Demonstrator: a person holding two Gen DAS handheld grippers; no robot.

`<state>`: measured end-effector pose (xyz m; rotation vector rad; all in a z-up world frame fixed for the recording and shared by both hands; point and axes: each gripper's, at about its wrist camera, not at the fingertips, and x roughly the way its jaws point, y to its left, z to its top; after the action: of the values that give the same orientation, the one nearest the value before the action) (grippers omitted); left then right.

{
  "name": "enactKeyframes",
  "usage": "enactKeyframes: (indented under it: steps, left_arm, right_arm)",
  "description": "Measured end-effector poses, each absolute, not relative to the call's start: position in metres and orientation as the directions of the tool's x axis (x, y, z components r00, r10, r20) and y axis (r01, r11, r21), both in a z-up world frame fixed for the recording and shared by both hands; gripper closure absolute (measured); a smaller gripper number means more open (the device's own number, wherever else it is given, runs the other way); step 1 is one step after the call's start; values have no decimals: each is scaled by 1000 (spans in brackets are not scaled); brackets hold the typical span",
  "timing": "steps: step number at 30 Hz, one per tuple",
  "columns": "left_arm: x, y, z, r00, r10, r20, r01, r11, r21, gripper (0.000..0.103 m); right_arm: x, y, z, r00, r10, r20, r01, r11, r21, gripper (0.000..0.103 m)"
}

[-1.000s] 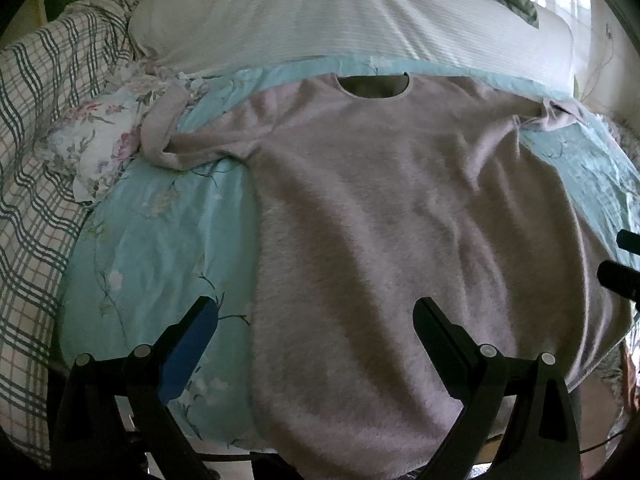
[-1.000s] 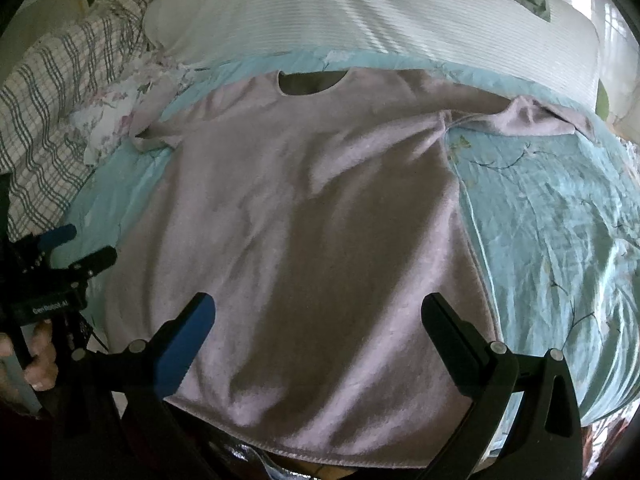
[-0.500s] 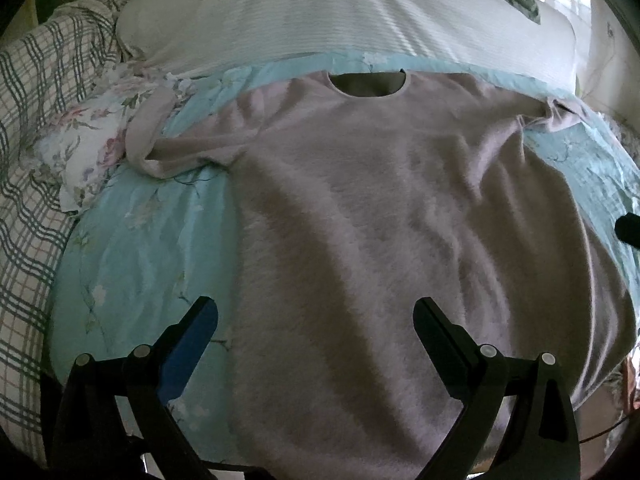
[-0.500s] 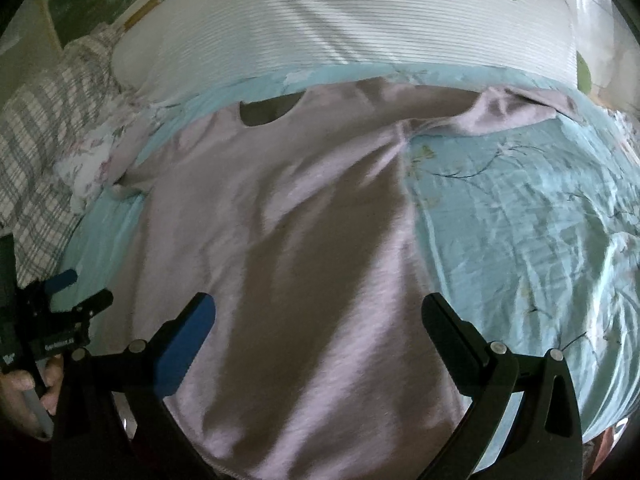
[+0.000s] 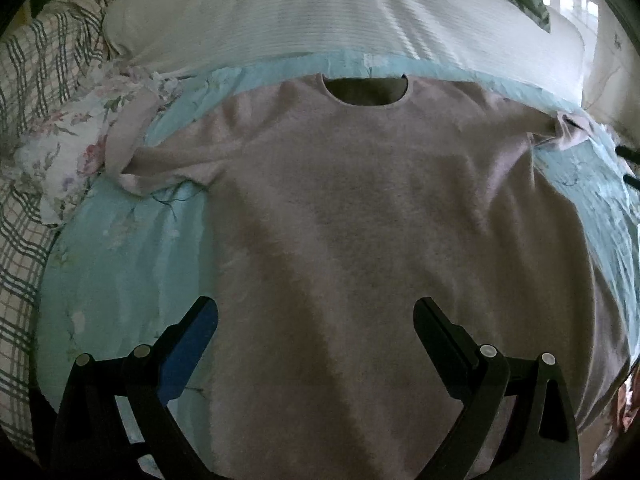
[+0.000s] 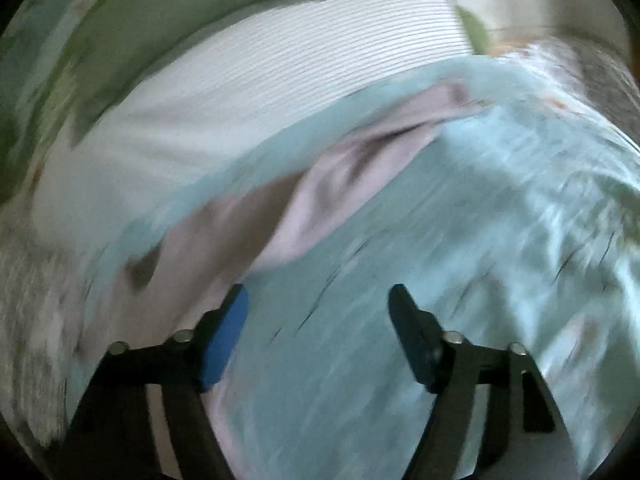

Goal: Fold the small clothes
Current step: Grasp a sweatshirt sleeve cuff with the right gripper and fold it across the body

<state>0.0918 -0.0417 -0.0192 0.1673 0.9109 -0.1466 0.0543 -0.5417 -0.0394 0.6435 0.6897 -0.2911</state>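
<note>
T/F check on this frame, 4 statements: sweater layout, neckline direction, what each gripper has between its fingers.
1. The pink sweater lies spread flat on the blue floral sheet. True.
2. Its neckline points toward the camera. False: it points away, toward the white striped pillow.
3. The left gripper is clamped on the hem. False: jaws wide apart, nothing pinched.
4. The right gripper has nothing between its fingers. True; its jaws have just been closing.

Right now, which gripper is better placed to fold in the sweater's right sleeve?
Probably the right gripper: the sleeve lies just ahead of its empty jaws, which have just been closing. The left gripper hovers over the sweater's body.
</note>
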Motion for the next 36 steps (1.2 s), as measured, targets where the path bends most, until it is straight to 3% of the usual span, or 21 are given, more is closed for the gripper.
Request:
enactKeyframes:
  steps: [4, 14, 17, 19, 21, 27, 36]
  left_arm:
    - [105, -51, -28, 587, -49, -808, 202, 976, 87, 4]
    - [140, -90, -65, 512, -37, -858, 236, 967, 99, 4]
    - [147, -99, -75, 484, -53, -873, 252, 964, 82, 4]
    - [150, -104, -80, 469, -59, -881, 261, 962, 75, 4]
    - [152, -105, -83, 466, -56, -883, 269, 960, 80, 4]
    - [154, -95, -81, 466, -68, -882, 258, 964, 62, 5]
    - [141, -63, -60, 506, -111, -855, 206, 979, -5, 5]
  right_arm:
    - [94, -632, -53, 747, -115, -655, 542, 676, 499, 35]
    - [150, -745, -101, 756, -169, -632, 628, 459, 628, 36]
    - [166, -756, -102, 754, -189, -629, 630, 480, 611, 61]
    - [181, -757, -97, 761, -164, -628, 608, 517, 602, 97]
    - [193, -741, -81, 768, -158, -621, 576, 594, 562, 97]
    - [221, -674, -41, 828, -14, -561, 375, 758, 534, 97]
    - [266, -470, 0, 772, 454, -444, -69, 755, 653, 97]
